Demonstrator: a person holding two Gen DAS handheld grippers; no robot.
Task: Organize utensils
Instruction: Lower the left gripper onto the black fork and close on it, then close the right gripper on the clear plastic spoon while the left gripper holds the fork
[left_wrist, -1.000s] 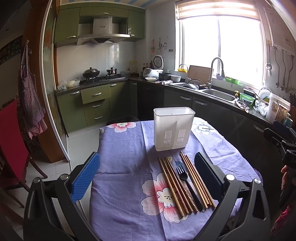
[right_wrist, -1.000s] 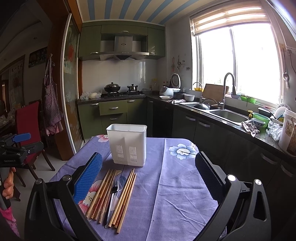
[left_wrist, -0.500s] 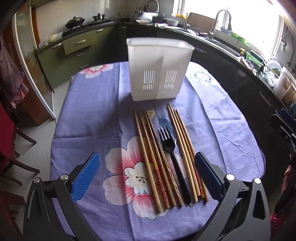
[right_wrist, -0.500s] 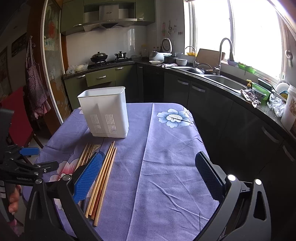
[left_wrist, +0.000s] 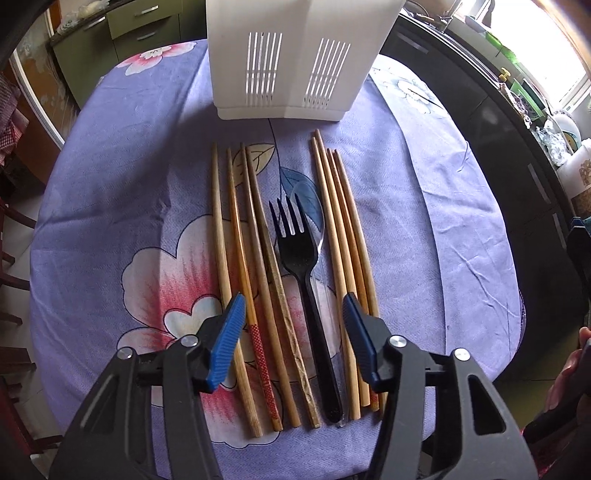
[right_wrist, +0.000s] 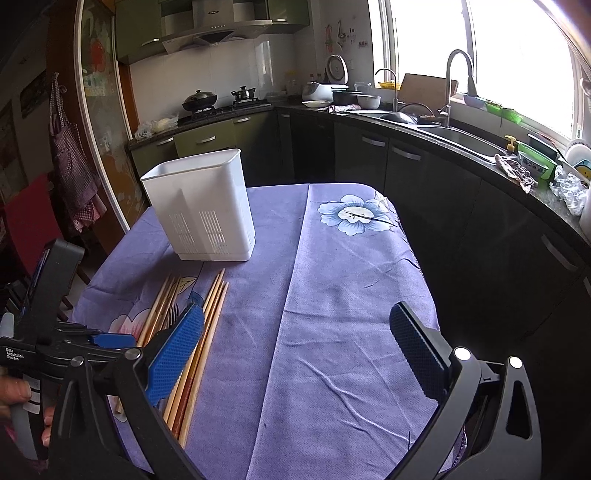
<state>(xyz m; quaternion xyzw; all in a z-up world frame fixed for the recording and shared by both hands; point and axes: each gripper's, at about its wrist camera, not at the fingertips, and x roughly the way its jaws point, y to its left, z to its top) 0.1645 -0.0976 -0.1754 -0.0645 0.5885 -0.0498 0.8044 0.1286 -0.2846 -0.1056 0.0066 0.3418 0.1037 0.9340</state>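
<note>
**A:** From the left wrist, why is the left gripper (left_wrist: 293, 332) tipped so steeply over the cloth?

**B:** To come down on the handle ends. Its jaws have just been closing and now stand about half open, straddling the middle of the row: the red-patterned chopstick (left_wrist: 258, 347), two more sticks and the black plastic fork (left_wrist: 306, 291) lie between the pads, but nothing is pinched (the pads look clear of them all).

**A:** And the row itself?

**B:** Flat on the purple floral tablecloth (left_wrist: 110, 206), tips towards the white utensil holder (left_wrist: 291, 62) that stands just beyond them. A clear plastic spoon (left_wrist: 314, 218) lies half under the fork, with four bamboo chopsticks (left_wrist: 345, 258) to its right.

**A:** From the right wrist?

**B:** The right gripper (right_wrist: 295, 358) is wide open and empty over bare cloth, beside the row, probably waiting its turn. The holder (right_wrist: 203, 206) stands upright, open top ready for loading.
</note>
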